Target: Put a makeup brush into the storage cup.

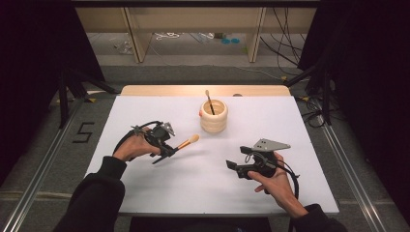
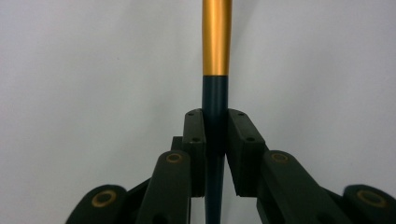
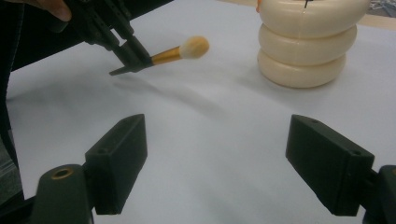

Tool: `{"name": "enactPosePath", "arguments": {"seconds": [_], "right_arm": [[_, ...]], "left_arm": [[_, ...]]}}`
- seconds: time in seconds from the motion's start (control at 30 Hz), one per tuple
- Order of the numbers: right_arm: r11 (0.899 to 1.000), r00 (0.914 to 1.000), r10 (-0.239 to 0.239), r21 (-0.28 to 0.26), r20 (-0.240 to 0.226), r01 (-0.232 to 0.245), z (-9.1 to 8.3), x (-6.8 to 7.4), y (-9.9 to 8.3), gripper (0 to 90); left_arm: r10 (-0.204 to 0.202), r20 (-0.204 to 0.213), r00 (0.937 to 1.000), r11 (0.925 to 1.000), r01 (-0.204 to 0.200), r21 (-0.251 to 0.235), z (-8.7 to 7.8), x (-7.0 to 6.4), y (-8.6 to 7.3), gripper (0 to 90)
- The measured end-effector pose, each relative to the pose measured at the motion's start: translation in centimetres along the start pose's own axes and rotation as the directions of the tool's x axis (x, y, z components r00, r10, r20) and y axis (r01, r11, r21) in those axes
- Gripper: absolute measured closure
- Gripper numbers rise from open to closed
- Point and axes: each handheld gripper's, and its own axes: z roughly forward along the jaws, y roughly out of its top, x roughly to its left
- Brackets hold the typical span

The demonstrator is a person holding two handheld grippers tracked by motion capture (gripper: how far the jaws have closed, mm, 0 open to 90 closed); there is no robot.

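Brush [image 1: 187, 142] with a dark handle, a gold ferrule and a pale, fluffy head sits clamped in the left gripper [image 1: 167, 151], held off the white surface [image 1: 270, 121] at its left-centre. The head points right and slightly far, toward the cream holder [image 1: 213, 116], and stops near it without touching. In the left gripper view the jaws are clenched on the dark handle [image 2: 215, 121] from both sides, with the gold ferrule [image 2: 216, 37] running straight up past their tips. In the right gripper view the brush [image 3: 184, 50] hangs above its own faint shadow, its head a little blurred.

The holder, a stack of three rounded rings, stands upright at the far middle of the surface. A second, thinner brush [image 1: 209, 101] with a dark stem leans inside it, the tip rising above the rim. A small orange thing peeks out at the holder's left edge; what it is cannot be told.

The right gripper [image 1: 232, 166] is held at the near right, well apart from the brush and the holder. Its jaws are released and spread wide, with bare white surface between them, and they point left and far toward the other hand.
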Motion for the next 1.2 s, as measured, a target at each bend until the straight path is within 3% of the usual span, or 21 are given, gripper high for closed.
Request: {"name": "enactPosePath", "arguments": {"seconds": [0.07, 0.1, 0.27, 0.33, 0.4, 0.43, 0.47, 0.5, 0.57, 0.6, 0.63, 0.77, 0.83, 0.87, 0.9, 0.97, 1.0, 1.07, 1.1, 1.13, 1.2], "right_arm": [[1.000, 1.0000, -0.001, 0.009, 0.003, 0.001, -0.1, 0.0, 0.0, 21.4], [1.000, 1.0000, -0.001, 0.012, 0.005, 0.001, -0.1, 0.0, 0.0, 21.3], [1.000, 1.0000, 0.004, 0.000, -0.002, -0.004, 0.1, 0.0, 0.0, 21.4], [1.000, 1.0000, 0.003, -0.002, -0.001, -0.003, 0.1, 0.0, 0.0, 21.3], [1.000, 1.0000, -0.007, -0.012, 0.002, 0.007, 0.2, 0.0, 0.1, 21.4], [1.000, 1.0000, 0.002, -0.009, -0.001, -0.002, 0.2, 0.0, 0.1, 21.3], [1.000, 1.0000, 0.000, -0.008, -0.002, 0.000, 0.2, 0.0, 0.1, 21.2], [1.000, 1.0000, 0.004, -0.011, -0.004, -0.004, 0.2, 0.0, 0.2, 21.1], [1.000, 1.0000, 0.005, -0.020, -0.003, -0.005, 0.3, 0.0, 0.3, 20.6], [1.000, 1.0000, -0.007, -0.011, 0.006, 0.007, 0.2, -0.1, 0.4, 20.3], [1.000, 1.0000, -0.005, -0.018, 0.006, 0.005, 0.3, -0.1, 0.5, 19.9], [0.996, 0.9994, 0.024, -0.080, -0.024, -0.026, 0.6, -0.3, 0.8, 18.5], [0.992, 0.9986, 0.041, -0.114, -0.035, -0.045, 0.8, -0.4, 1.1, 18.4], [0.991, 0.9964, 0.069, -0.110, -0.049, -0.074, 0.7, -0.3, 1.2, 18.4], [0.989, 0.9952, 0.083, -0.116, -0.052, -0.089, 0.8, -0.3, 1.4, 18.4], [0.986, 0.9962, 0.074, -0.145, -0.046, -0.080, 1.1, -0.6, 1.6, 18.4], [0.986, 0.9930, 0.101, -0.131, -0.062, -0.108, 1.2, -0.5, 1.7, 18.4], [0.985, 0.9917, 0.107, -0.129, -0.071, -0.115, 1.7, -0.5, 1.9, 18.5], [0.984, 0.9929, 0.097, -0.141, -0.068, -0.106, 2.1, -0.6, 2.0, 18.5], [0.984, 0.9902, 0.115, -0.125, -0.080, -0.125, 2.4, -0.5, 2.1, 18.5], [0.984, 0.9881, 0.121, -0.120, -0.095, -0.132, 3.0, -0.3, 2.4, 18.9]], "left_arm": [[-0.019, -0.002, 0.9998, 0.9994, 0.019, -0.030, -0.2, 0.2, -0.1, 78.5], [-0.063, -0.001, 0.9980, 0.9944, 0.063, -0.085, -0.1, 0.0, -0.1, 78.5], [-0.070, 0.009, 0.9975, 0.9852, 0.070, -0.156, -0.8, 0.5, -0.4, 78.5], [-0.081, -0.006, 0.9967, 0.9807, 0.078, -0.179, -1.1, 0.7, -0.5, 78.5], [-0.101, 0.004, 0.9949, 0.9672, 0.099, -0.234, -1.3, 0.7, -0.5, 78.5], [-0.124, 0.026, 0.9919, 0.9578, 0.127, -0.258, -1.3, 0.6, -0.5, 78.5], [-0.147, 0.033, 0.9886, 0.9434, 0.150, -0.296, -1.2, 0.4, -0.4, 78.5], [-0.159, 0.032, 0.9867, 0.9350, 0.161, -0.316, -1.3, 0.3, -0.4, 78.5], [-0.174, 0.047, 0.9836, 0.9222, 0.180, -0.342, -1.3, 0.1, -0.4, 78.5], [-0.189, 0.055, 0.9804, 0.9116, 0.196, -0.361, -1.3, 0.1, -0.5, 78.5], [-0.191, 0.059, 0.9798, 0.9076, 0.199, -0.370, -1.3, 0.0, -0.6, 78.5], [-0.218, 0.073, 0.9733, 0.8763, 0.228, -0.425, -1.1, -0.4, -0.8, 78.5], [-0.228, 0.083, 0.9701, 0.8551, 0.240, -0.459, -1.1, -0.7, -0.8, 78.5], [-0.245, 0.094, 0.9650, 0.8398, 0.259, -0.477, -1.2, -0.8, -0.8, 78.5], [-0.246, 0.104, 0.9636, 0.8344, 0.265, -0.483, -1.2, -0.9, -0.8, 78.5], [-0.237, 0.096, 0.9666, 0.8415, 0.254, -0.477, -1.2, -1.2, -0.6, 78.5], [-0.238, 0.098, 0.9664, 0.8388, 0.255, -0.481, -1.1, -1.3, -0.5, 78.5], [-0.244, 0.061, 0.9678, 0.8381, 0.242, -0.489, -1.2, -1.6, -0.3, 78.6], [-0.239, 0.072, 0.9683, 0.8348, 0.243, -0.494, -1.2, -1.7, -0.2, 78.6], [-0.241, 0.068, 0.9680, 0.8237, 0.242, -0.513, -1.3, -1.9, 0.0, 78.6], [-0.235, 0.070, 0.9694, 0.8125, 0.236, -0.533, -1.6, -2.3, 0.3, 78.6]]}}
